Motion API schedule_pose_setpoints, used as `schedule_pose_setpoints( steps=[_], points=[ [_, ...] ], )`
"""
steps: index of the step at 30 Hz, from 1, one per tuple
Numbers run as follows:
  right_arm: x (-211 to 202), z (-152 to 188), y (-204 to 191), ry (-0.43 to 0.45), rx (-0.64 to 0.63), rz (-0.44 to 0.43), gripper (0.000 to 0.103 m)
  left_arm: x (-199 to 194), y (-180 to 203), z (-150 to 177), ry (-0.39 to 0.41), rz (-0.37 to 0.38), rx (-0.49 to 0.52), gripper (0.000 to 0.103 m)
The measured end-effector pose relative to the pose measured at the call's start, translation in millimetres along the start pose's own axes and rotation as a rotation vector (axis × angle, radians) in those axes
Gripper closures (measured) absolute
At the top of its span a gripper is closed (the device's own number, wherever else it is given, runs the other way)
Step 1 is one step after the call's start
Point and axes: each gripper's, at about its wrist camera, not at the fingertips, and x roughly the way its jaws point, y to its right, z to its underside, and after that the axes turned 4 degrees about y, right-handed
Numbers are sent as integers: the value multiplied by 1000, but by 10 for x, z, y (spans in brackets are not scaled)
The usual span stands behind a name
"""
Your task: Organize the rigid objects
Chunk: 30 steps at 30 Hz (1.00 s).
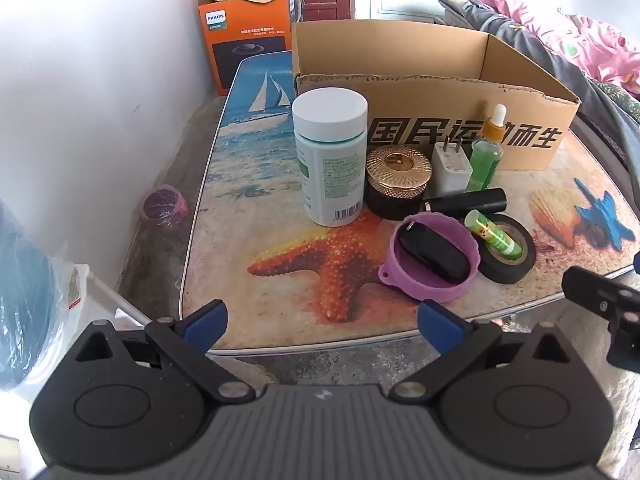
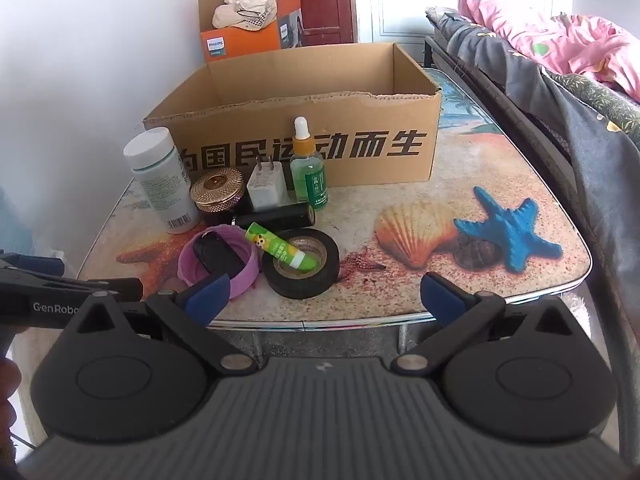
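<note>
A cluster of small items sits before an open cardboard box (image 1: 460,60) (image 2: 256,84) on the beach-print table (image 1: 288,312) (image 2: 420,184). It holds a white pill bottle (image 1: 330,156) (image 2: 160,180), a gold-lidded jar (image 1: 398,180) (image 2: 218,190), a white charger plug (image 1: 450,168) (image 2: 266,186), a green dropper bottle (image 1: 488,148) (image 2: 308,168), a black tube (image 1: 468,200) (image 2: 276,216), a purple cup (image 1: 432,284) (image 2: 244,276) with a black item inside, and black tape (image 1: 508,256) (image 2: 304,276) bearing a green stick (image 1: 496,232) (image 2: 280,250). My left gripper (image 1: 322,326) and right gripper (image 2: 326,296) hang open over the near table edge, holding nothing.
An orange box (image 1: 244,36) (image 2: 240,40) with pale cloth on top stands behind the table by the white wall. A bed with pink and dark bedding (image 1: 580,52) (image 2: 560,60) runs along the right. Plastic-wrapped things (image 1: 24,292) lie on the floor at left.
</note>
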Motion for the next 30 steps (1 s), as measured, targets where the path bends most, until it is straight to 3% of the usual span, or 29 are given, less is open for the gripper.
schedule_pose_setpoints(
  steps=[30],
  points=[
    [-16,-78,-152,-2,-62,14,1,17,-100,34,-17,-2,-33,1]
  ],
)
